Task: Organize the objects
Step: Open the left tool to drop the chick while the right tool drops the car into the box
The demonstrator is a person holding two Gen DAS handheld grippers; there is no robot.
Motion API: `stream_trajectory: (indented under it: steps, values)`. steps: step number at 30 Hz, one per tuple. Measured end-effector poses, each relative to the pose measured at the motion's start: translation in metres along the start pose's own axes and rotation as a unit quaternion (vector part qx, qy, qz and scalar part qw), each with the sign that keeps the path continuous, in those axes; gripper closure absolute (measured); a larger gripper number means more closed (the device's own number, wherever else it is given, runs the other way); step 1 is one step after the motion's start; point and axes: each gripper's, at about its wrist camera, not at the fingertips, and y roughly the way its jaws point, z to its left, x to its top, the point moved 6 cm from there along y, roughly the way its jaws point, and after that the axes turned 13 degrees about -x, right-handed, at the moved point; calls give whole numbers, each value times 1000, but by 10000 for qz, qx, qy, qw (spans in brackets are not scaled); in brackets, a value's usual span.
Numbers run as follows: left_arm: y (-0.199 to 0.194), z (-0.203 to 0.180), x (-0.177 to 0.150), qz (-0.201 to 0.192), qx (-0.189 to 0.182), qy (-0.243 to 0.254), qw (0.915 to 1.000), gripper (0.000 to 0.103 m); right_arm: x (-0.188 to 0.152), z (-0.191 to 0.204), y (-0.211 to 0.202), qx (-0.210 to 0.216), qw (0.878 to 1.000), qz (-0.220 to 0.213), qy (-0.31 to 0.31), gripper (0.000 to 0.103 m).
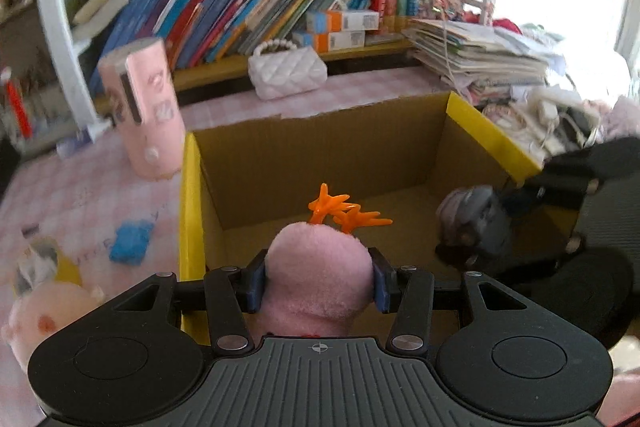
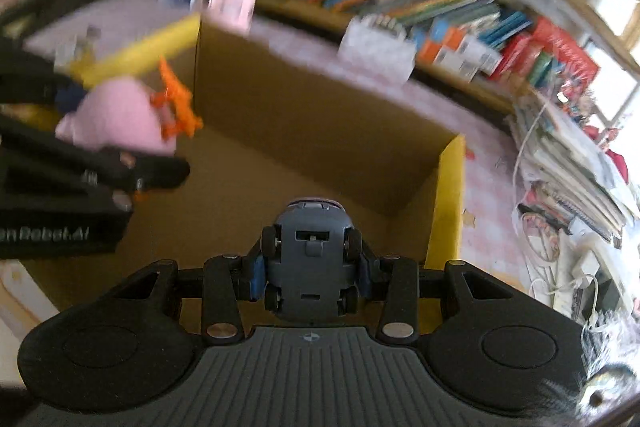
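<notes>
Your left gripper (image 1: 318, 281) had its blue pads (image 1: 256, 283) pressed in on both sides of the pink plush toy (image 1: 318, 267), orange plastic feet (image 1: 340, 213) sticking out ahead. You held it over the near edge of the open cardboard box (image 1: 320, 155), the one with yellow-edged flaps (image 1: 190, 227). From your other side the same plush (image 2: 120, 115) showed up at the box's left wall (image 2: 304, 99), orange feet (image 2: 176, 99) pointing in.

Your right gripper (image 2: 310, 273) was clamped on the toy car (image 2: 310, 267), belly up toward the camera, all four wheels showing, fingers (image 2: 256, 277) snug against its flanks. It hung above the brown box floor, toward the right wall. In the left view that car (image 1: 474, 223) sat blurred at the box's right side.

Outside the box, on the pink checked tablecloth (image 1: 80, 187): a pink cylinder (image 1: 142, 107) standing upright just beyond the left flap, a blue scrap (image 1: 132, 241), a white quilted handbag (image 1: 286, 71) against the bookshelf (image 1: 256, 11).
</notes>
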Motion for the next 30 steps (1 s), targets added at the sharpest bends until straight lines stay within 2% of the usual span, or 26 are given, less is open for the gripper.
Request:
stream_trajectory:
  steps: [2, 5, 16, 18, 19, 21, 23, 25, 30]
  values:
    - [4, -1, 0, 42, 104, 174, 9998, 55, -2, -4, 5, -98, 9999, 42, -34, 64]
    - [7, 0, 1, 47, 152, 265, 9995, 56, -7, 1, 8, -183, 9988, -46, -450, 63]
    - [11, -2, 5, 57, 44, 361, 9993, 56, -6, -3, 9, -276, 9990, 36, -338, 63]
    - [10, -1, 5, 37, 12, 302, 9995, 53, -6, -2, 9, -302, 9992, 29, -278, 63]
    - [8, -2, 5, 25, -16, 286, 9996, 51, -5, -2, 8, -293, 9993, 5, -221, 59]
    - [1, -3, 4, -86, -31, 270, 9996, 34, -5, -3, 1, -340, 9993, -143, -38, 50]
    - [-14, -7, 5, -378, -18, 302, 9988, 27, -4, -3, -8, -426, 9985, -304, 156, 39]
    - [-30, -10, 7, -613, 0, 334, 9976, 23, -2, -5, -20, -573, 9966, -465, 358, 25]
    - [-70, -10, 7, -1122, 11, 228, 9934, 19, 3, -7, -52, -763, 9907, -695, 886, 24]
